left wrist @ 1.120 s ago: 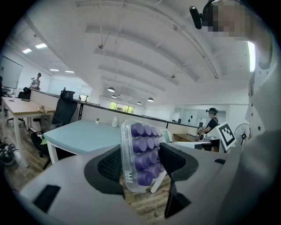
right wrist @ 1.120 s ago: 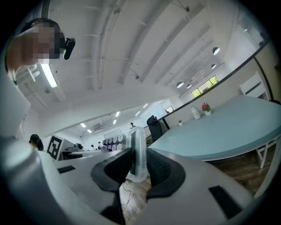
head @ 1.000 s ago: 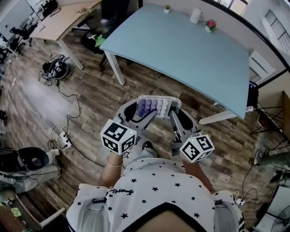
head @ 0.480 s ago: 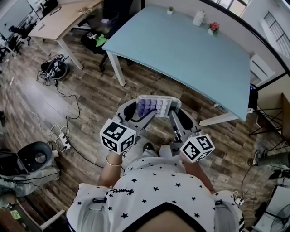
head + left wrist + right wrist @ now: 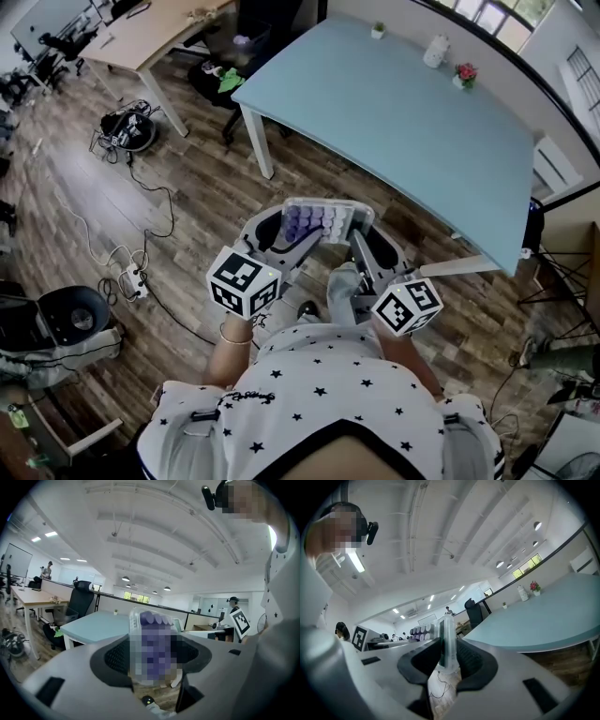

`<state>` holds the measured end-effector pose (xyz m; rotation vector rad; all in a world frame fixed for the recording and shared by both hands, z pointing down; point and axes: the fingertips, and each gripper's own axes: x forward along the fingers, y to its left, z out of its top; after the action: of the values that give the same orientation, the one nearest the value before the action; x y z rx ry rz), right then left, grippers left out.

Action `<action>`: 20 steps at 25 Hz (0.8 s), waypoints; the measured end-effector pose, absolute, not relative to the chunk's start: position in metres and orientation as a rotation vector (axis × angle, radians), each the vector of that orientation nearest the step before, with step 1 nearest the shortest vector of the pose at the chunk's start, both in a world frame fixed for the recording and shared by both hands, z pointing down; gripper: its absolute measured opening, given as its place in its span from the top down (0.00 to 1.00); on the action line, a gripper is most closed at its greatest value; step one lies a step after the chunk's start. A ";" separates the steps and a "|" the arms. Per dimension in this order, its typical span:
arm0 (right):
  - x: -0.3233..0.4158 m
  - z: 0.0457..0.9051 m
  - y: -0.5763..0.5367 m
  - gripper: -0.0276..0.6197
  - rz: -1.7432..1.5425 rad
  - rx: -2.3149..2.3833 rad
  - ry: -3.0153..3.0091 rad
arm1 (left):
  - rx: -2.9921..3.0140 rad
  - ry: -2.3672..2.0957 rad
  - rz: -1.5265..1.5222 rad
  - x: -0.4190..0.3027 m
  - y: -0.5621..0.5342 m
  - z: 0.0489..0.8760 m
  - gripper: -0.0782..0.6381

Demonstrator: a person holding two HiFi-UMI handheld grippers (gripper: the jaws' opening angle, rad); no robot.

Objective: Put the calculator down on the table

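Observation:
A calculator (image 5: 319, 221) with purple keys in a clear case hangs above the wooden floor, held level between both grippers. My left gripper (image 5: 292, 231) is shut on its left end; in the left gripper view the calculator (image 5: 152, 648) fills the gap between the jaws. On the right end my right gripper (image 5: 354, 234) is shut, and its view shows the calculator (image 5: 447, 641) edge-on between the pads. The light blue table (image 5: 403, 122) stands ahead, a short way beyond the calculator, and also shows as table (image 5: 93, 623) and table (image 5: 543, 620).
A white jar (image 5: 436, 49) and small potted plants (image 5: 465, 73) stand at the table's far edge. A wooden desk (image 5: 141, 37) and black chair (image 5: 253, 37) are at upper left. Cables and a power strip (image 5: 131, 281) lie on the floor at left, beside a bin (image 5: 70, 323).
The person has stepped towards the blue table, and a foot now shows under the grippers. Both grippers keep their hold on the calculator in the same pose.

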<state>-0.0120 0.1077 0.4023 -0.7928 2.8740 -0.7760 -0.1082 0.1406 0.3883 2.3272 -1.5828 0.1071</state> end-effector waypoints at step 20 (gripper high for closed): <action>-0.015 0.416 -0.007 0.80 -0.837 -0.765 2.872 | 2.289 -1.589 0.136 -0.111 0.027 0.399 0.50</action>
<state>-0.0153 -0.0074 0.4160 -0.7655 2.8723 -0.8369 -0.1111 0.0265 0.3994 2.2885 -1.5893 0.1364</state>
